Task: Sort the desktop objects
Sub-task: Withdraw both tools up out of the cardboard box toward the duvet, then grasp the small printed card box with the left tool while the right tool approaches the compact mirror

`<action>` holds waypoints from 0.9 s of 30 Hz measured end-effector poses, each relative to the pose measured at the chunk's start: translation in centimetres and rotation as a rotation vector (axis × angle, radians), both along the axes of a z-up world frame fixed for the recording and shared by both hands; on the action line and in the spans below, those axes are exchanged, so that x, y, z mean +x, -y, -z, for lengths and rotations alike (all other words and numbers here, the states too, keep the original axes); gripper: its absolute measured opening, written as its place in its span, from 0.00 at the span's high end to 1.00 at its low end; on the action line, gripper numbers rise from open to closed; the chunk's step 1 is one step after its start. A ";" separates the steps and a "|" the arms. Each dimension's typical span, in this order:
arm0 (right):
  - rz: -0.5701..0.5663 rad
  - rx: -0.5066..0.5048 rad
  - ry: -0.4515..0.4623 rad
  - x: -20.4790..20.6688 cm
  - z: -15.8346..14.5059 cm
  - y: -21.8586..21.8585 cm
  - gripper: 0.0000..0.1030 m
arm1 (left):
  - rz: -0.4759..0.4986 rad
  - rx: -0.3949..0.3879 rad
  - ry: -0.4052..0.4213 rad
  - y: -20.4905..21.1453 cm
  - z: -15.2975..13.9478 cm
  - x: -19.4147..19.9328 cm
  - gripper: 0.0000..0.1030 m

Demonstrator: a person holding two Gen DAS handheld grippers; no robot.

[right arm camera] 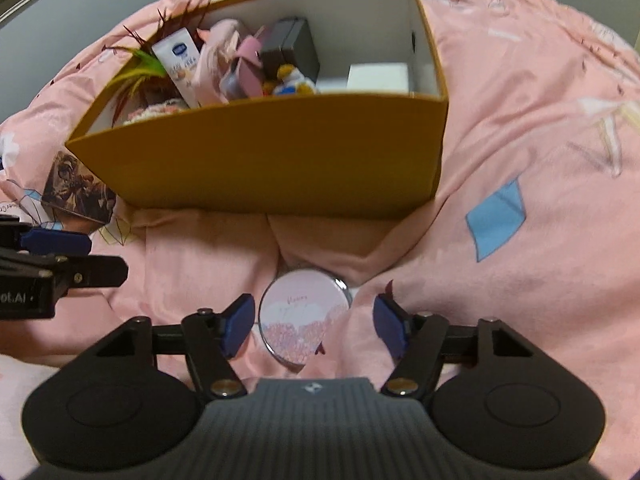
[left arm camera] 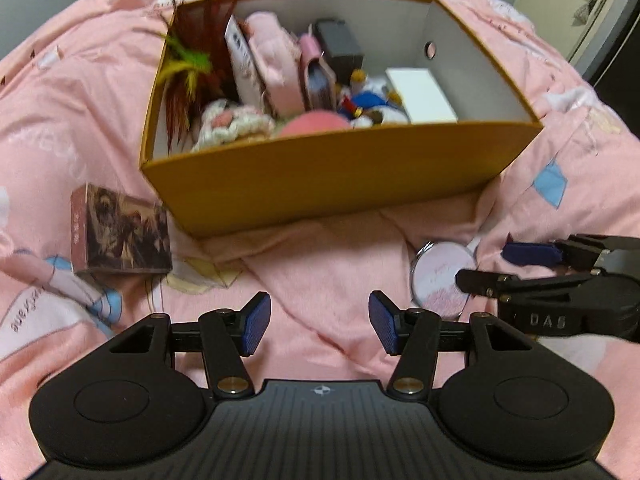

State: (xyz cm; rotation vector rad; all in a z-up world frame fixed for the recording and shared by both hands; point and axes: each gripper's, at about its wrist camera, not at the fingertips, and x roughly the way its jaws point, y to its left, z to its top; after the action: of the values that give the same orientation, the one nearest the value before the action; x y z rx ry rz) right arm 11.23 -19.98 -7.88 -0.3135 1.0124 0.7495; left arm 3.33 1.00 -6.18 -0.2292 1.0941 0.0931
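Note:
A round pink compact (right arm camera: 304,316) with a silver rim lies on the pink bedding just in front of the orange box (right arm camera: 280,160). My right gripper (right arm camera: 315,326) is open and points down at it. The compact sits between its fingers, close to the left pad (right arm camera: 240,326) and apart from the right one. In the left wrist view the compact (left arm camera: 442,276) shows at the right with the right gripper (left arm camera: 492,268) over it. My left gripper (left arm camera: 318,324) is open above bare bedding with nothing between its fingers. A small picture box (left arm camera: 120,236) lies to its left.
The orange box (left arm camera: 340,176) stands open, with feathers, a pink pouch, a dark box, a white box (left arm camera: 422,94) and plush toys inside. The picture box (right arm camera: 76,188) rests by its left corner. Rumpled pink bedding (right arm camera: 520,120) covers everything around. A door (left arm camera: 600,8) shows at the far right.

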 end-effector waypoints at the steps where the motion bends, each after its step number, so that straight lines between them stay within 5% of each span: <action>1: 0.001 -0.010 -0.003 0.1 0.2 0.0 0.35 | -0.007 -0.003 -0.018 -0.2 0.3 0.0 0.38; 11: -0.019 -0.098 -0.014 1.2 3.2 -1.3 0.33 | -0.100 -0.014 0.020 -2.4 -0.7 -0.8 0.38; 17: -0.047 -0.111 -0.021 1.6 4.2 -2.0 0.24 | -0.166 0.136 0.147 -4.4 -4.0 -1.2 0.38; 23: -0.065 -0.109 -0.010 1.6 4.2 -2.2 0.24 | -0.301 0.231 0.080 -8.1 -3.8 -0.6 0.38; 27: -0.067 -0.104 0.019 1.1 3.5 -1.8 0.38 | -0.305 0.231 0.052 -8.9 -2.4 -0.1 0.38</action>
State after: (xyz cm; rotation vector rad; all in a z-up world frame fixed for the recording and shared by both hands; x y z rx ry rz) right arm 12.30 -18.17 -11.37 -0.4454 1.0293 0.7545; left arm 3.27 9.92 -3.75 -0.1876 0.9807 0.4807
